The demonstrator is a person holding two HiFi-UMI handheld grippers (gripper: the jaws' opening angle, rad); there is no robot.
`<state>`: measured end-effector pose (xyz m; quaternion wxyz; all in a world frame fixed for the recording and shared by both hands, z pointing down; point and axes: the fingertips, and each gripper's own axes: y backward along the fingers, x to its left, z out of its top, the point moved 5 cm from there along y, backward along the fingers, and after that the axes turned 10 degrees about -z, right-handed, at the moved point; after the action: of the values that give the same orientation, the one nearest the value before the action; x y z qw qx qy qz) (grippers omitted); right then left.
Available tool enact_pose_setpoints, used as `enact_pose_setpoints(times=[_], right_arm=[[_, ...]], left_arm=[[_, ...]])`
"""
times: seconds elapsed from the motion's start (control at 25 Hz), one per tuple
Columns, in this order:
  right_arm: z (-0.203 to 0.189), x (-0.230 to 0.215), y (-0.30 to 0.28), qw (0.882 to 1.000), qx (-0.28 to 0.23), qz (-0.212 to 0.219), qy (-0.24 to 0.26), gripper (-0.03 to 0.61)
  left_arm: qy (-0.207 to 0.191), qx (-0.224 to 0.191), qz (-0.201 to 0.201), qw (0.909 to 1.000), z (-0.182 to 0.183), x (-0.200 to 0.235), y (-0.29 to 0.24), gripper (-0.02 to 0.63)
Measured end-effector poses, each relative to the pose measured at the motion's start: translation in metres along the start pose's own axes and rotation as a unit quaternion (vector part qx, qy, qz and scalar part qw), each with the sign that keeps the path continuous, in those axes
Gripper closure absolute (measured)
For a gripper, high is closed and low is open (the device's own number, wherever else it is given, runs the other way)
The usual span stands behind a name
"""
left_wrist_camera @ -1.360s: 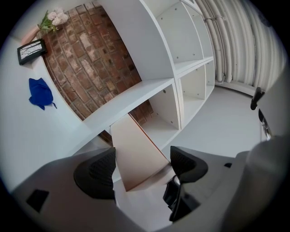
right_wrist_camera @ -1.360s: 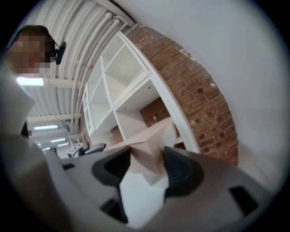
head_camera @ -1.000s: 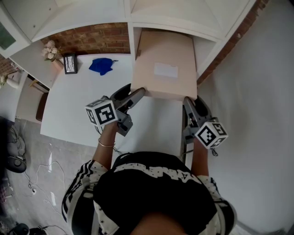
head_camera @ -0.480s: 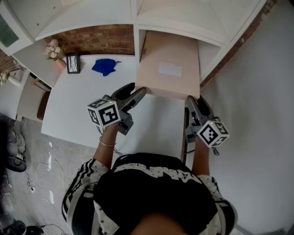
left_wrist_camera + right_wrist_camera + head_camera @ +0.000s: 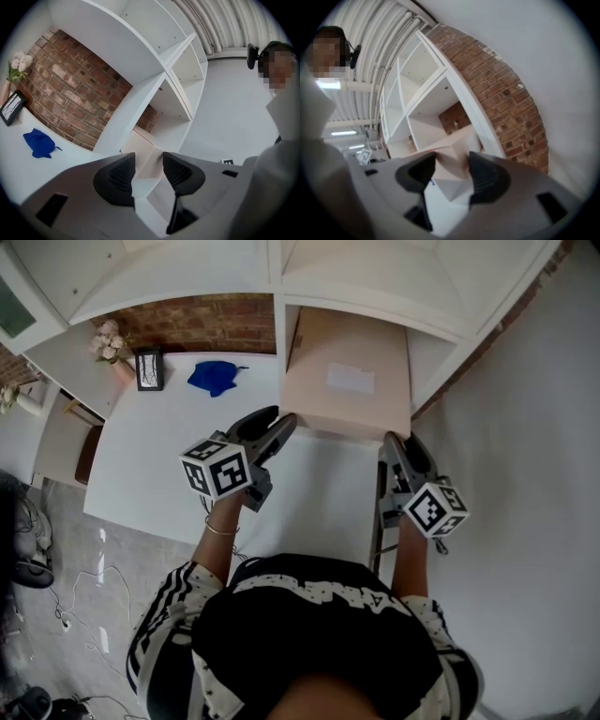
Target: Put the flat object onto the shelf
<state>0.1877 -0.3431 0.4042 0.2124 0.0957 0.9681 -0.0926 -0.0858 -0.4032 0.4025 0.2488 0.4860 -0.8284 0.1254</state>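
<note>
Two grippers reach forward from the person's body toward the box [image 5: 347,381], a flat pinkish carton lying on the white tabletop [image 5: 159,456]. Its far end is already inside the lower right bay of the shelf [image 5: 279,324] and its near end sticks out toward the person.

The left gripper [image 5: 281,418] is held on a forearm that angles up and to the right, a bracelet [image 5: 218,532] on the wrist and the marker cube [image 5: 216,468] facing up. Its tips sit at the box's near left corner. In the left gripper view its fingers [image 5: 117,176] are closing but stand apart; the box corner shows in the gap at their tips, and the pads are not visibly pressing on it.

The right gripper [image 5: 400,441] comes in straight along the tabletop's right edge, forearm close to the body, cube [image 5: 436,510] tilted outward. Its fingers [image 5: 485,176] are clamped on the box's near right corner — the carton fills the space between the pads.

Back left on the tabletop, well apart from the box, lie a blue cloth [image 5: 214,376] and a small frame [image 5: 147,369].
</note>
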Motion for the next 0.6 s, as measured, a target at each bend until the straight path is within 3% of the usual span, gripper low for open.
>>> enact_pose_setpoints(times=[0.6], right_arm=[[0.005, -0.008, -0.022, 1.000, -0.001, -0.005, 0.005, 0.337]], left_arm=[[-0.013, 0.005, 0.026, 0.9996, 0.007, 0.013, -0.016, 0.416]])
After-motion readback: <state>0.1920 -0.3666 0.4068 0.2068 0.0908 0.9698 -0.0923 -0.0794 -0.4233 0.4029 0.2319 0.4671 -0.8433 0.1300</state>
